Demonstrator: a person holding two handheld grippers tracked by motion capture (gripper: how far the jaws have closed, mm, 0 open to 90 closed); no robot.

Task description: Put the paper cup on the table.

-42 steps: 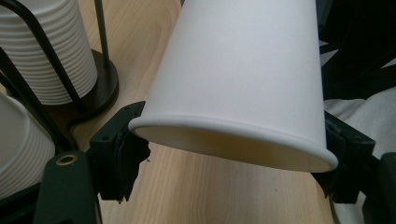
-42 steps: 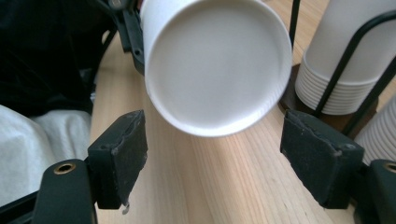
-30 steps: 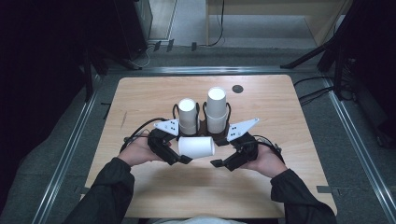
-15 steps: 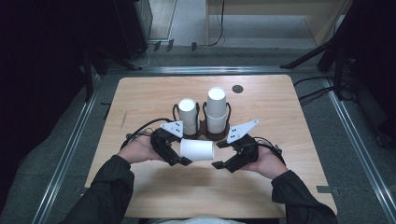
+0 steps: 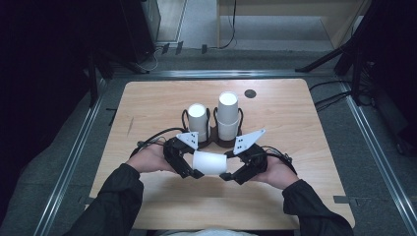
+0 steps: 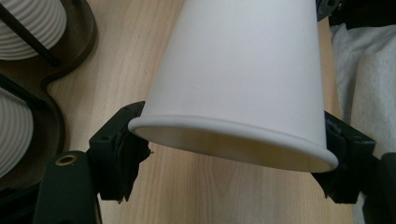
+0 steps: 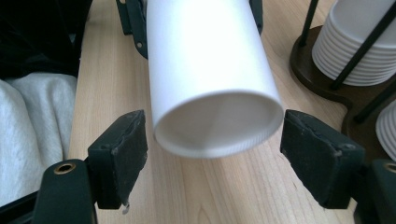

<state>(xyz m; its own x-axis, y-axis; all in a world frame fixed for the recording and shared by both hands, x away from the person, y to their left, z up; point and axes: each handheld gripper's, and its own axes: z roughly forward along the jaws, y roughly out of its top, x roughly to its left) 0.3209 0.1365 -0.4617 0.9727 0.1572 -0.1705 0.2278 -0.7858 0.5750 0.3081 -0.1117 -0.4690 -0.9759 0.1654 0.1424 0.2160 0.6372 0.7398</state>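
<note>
A white paper cup (image 5: pixel 209 163) lies on its side in the air, just above the wooden table (image 5: pixel 147 108), between my two grippers. My left gripper (image 5: pixel 193 165) is shut on the cup's wide mouth. In the left gripper view both pads press the rim of the cup (image 6: pixel 233 70) at either side of the left gripper (image 6: pixel 233 154). My right gripper (image 5: pixel 227 166) stands open around the narrow base. In the right gripper view the base of the cup (image 7: pixel 205 70) sits between the jaws of the right gripper (image 7: pixel 212 158), with a thin gap at each pad.
Behind the cup, a dark wooden holder (image 5: pixel 216 142) carries two stacks of white cups, a shorter one (image 5: pixel 198 120) and a taller one (image 5: pixel 227 115). A small black disc (image 5: pixel 250 93) lies near the table's far edge. Both forearms in dark sleeves cross the near edge.
</note>
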